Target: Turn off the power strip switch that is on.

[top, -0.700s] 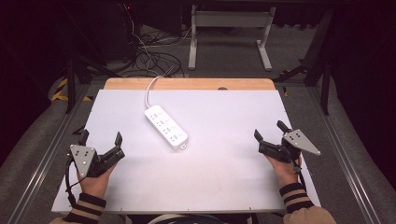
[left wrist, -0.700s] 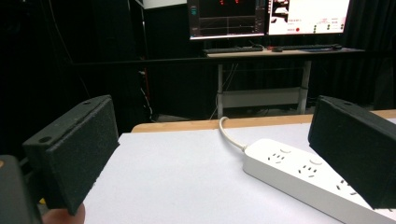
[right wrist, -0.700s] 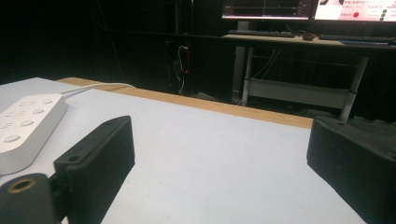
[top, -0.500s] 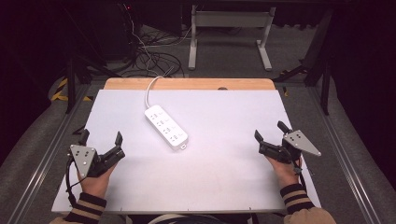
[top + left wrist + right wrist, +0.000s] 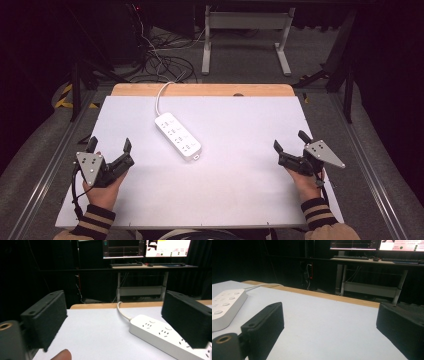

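The white power strip (image 5: 178,136) lies flat on the white tabletop (image 5: 240,190), a little left of the middle and nearer the far edge than the near one, set on a slant so that its far end points up and left and its near end down and right. Its sockets face upward. A white cord (image 5: 161,95) leaves the far end, curves toward the wooden strip (image 5: 200,90) along the back of the tabletop and runs over that edge. The left claw (image 5: 108,148) hovers near the tabletop's left edge, down and left of the power strip and apart from it; its jaws stand wide apart with nothing between them, released. In the left gripper view the power strip (image 5: 162,336) lies ahead and to the right, partly behind the right-hand jaw, with a fingertip (image 5: 61,355) at the bottom of that view. The right claw (image 5: 290,142) is near the tabletop's right edge, well apart from the power strip, its jaws likewise spread and empty. In the right gripper view the power strip (image 5: 225,307) lies off to the left, with bare tabletop between the jaws. Beyond the tabletop, cables (image 5: 160,62) lie on the floor beside a desk frame (image 5: 245,37).
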`<state>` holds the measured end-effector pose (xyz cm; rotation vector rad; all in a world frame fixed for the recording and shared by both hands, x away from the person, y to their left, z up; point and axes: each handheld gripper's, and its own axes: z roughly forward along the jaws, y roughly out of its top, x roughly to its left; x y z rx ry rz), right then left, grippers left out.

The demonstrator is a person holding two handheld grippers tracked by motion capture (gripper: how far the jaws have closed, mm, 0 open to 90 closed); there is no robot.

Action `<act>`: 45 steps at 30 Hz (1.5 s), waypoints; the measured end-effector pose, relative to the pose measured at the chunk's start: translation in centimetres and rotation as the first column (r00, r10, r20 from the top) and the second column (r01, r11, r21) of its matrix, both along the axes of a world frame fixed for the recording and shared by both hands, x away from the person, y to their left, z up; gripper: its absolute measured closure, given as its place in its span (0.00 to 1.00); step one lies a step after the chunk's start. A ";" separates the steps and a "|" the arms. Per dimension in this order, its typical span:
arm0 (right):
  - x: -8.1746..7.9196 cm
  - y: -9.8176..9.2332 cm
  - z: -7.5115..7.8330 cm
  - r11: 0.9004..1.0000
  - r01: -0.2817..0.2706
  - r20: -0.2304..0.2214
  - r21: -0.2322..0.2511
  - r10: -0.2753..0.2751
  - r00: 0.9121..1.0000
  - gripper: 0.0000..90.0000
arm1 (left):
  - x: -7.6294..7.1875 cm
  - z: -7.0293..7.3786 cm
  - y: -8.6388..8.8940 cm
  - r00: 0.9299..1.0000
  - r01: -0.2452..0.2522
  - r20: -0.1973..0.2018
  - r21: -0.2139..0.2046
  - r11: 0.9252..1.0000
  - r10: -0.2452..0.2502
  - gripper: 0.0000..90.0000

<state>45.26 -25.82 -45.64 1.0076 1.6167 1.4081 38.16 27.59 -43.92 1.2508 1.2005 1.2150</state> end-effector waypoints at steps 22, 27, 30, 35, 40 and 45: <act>-0.4 -0.2 0.1 1.000 -0.009 -0.009 0.005 0.009 1.000 0.10 | 1.7 2.8 1.8 0.988 0.127 -0.097 0.065 0.990 -0.121 1.00; -0.4 -0.2 0.1 1.000 -0.006 -0.009 0.005 0.006 1.000 0.10 | 3.5 4.5 1.9 0.980 0.151 -0.138 0.050 0.987 -0.143 1.00; -0.4 -0.2 0.1 1.000 -0.005 -0.009 0.005 0.005 1.000 0.10 | 4.7 5.3 1.1 0.973 0.168 -0.166 0.050 0.984 -0.158 1.00; -0.4 -0.1 0.1 1.000 -0.006 -0.008 0.006 0.006 1.000 0.11 | 6.2 7.5 -0.8 0.964 0.194 -0.202 0.091 0.977 -0.172 1.00; -0.4 -0.1 0.1 1.000 -0.008 -0.013 0.007 0.008 1.000 0.11 | 7.9 9.2 -2.1 0.954 0.203 -0.246 0.103 0.974 -0.173 1.00; -0.4 0.0 0.1 1.000 -0.012 -0.016 0.009 0.012 1.000 0.11 | 9.5 9.4 -3.9 0.935 0.230 -0.306 0.132 0.964 -0.181 1.00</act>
